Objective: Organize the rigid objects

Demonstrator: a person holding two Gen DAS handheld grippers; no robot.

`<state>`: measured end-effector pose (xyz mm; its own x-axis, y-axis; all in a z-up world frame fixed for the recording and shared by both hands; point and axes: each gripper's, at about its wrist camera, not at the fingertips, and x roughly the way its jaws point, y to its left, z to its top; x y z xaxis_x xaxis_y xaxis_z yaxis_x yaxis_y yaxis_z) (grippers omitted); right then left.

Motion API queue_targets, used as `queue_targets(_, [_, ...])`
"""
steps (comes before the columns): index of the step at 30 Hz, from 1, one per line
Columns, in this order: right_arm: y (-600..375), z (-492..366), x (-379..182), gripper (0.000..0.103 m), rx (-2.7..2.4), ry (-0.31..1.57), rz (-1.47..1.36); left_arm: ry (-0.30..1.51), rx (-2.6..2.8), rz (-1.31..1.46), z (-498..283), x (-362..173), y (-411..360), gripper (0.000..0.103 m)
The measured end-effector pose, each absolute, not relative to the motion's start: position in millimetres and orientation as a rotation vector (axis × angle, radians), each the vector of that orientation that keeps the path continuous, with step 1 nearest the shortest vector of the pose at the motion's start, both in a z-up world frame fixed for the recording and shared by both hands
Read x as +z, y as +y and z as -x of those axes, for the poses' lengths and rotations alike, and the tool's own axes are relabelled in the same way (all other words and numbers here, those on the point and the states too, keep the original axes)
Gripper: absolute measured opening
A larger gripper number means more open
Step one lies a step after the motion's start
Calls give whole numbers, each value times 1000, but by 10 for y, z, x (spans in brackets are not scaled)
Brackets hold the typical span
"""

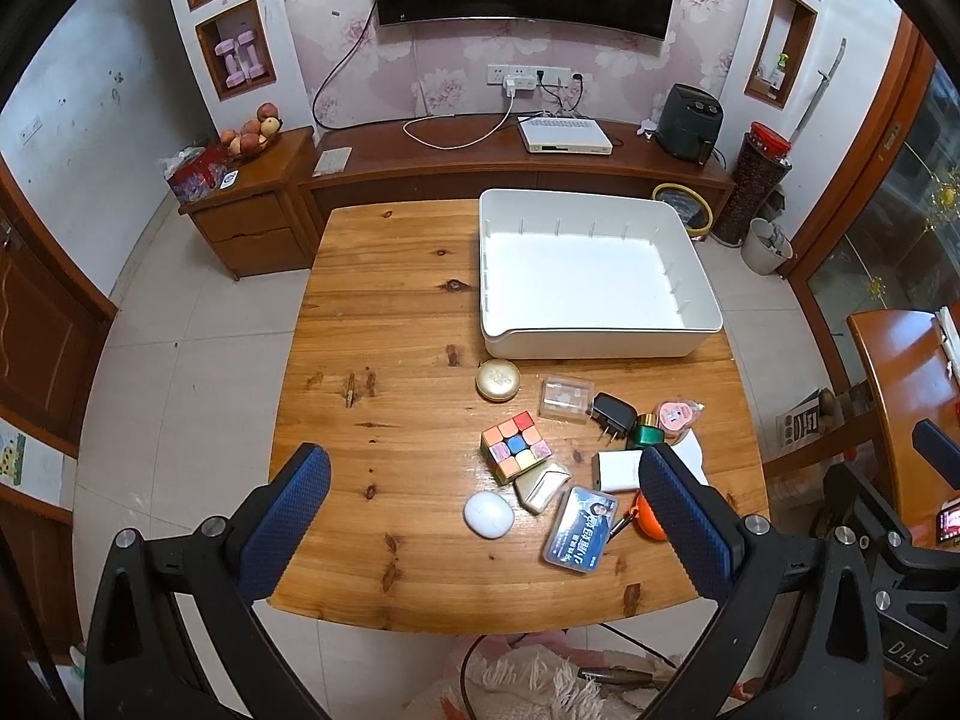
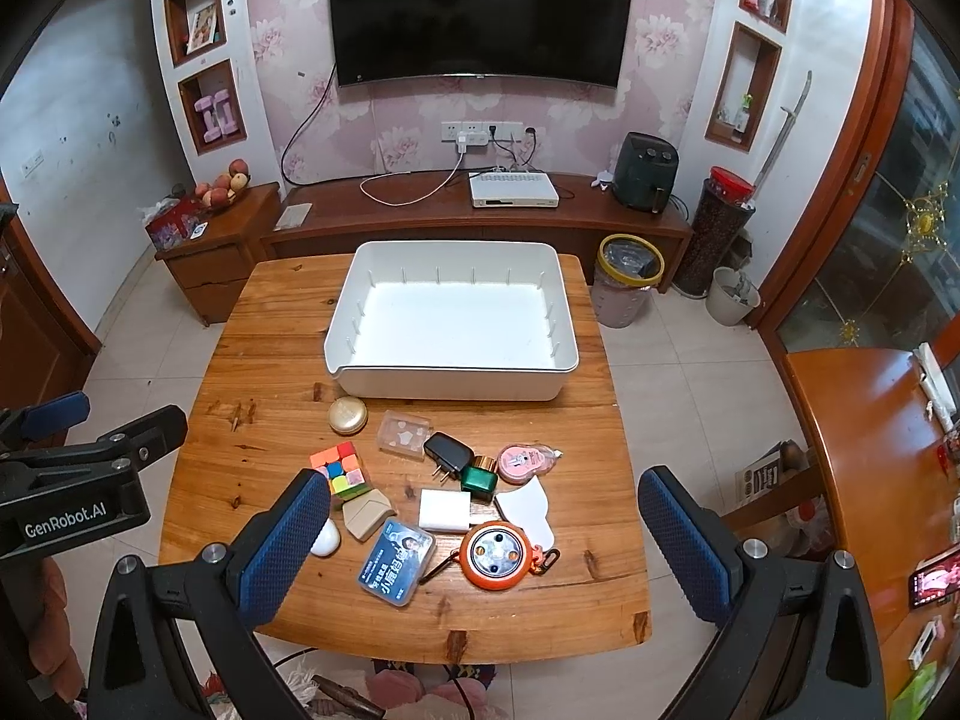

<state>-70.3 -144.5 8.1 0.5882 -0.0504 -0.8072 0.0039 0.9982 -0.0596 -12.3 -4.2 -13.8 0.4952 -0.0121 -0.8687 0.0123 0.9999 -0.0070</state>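
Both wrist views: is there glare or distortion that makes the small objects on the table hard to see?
Left wrist view: glare on the wooden table beside the cube; the white bin looks washed out. Right wrist view: bin floor overexposed, objects sharp. Both: fisheye bends the edges and darkens the corners.

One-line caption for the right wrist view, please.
Open right gripper hovers over small objects, including a puzzle cube, in front of an empty white bin on a wooden table.

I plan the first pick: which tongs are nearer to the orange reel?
Right: the orange reel lies straight ahead of the right tongs; the left tongs hover to its left.
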Motion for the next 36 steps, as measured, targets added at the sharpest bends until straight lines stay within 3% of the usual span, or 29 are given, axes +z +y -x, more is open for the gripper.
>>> queue_targets(36, [-1470,738,98,103,-27,884,63,1008,-15,8,134,-26,-165,102])
